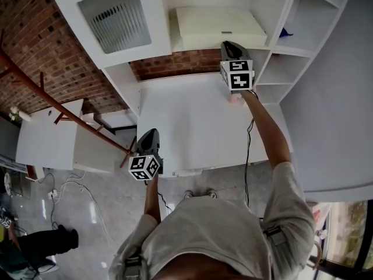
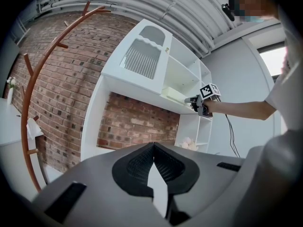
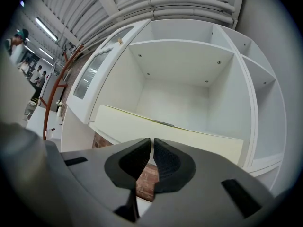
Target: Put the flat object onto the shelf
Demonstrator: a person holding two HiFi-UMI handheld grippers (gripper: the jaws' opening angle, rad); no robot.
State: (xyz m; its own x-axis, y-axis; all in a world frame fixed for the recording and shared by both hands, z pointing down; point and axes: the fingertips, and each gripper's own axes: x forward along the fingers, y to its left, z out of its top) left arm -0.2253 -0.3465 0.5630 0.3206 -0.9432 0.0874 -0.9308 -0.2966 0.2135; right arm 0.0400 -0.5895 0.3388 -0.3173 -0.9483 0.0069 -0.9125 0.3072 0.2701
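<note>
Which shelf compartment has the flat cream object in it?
The wide compartment beside the slatted door, directly above the brick-backed recess: the flat cream object lies on its floor. The narrow compartments to its right lack it.

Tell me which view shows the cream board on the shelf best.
The right gripper view: the cream board spans the shelf compartment, close up. The head view shows its top from above; the left gripper view shows it small and far off.
</note>
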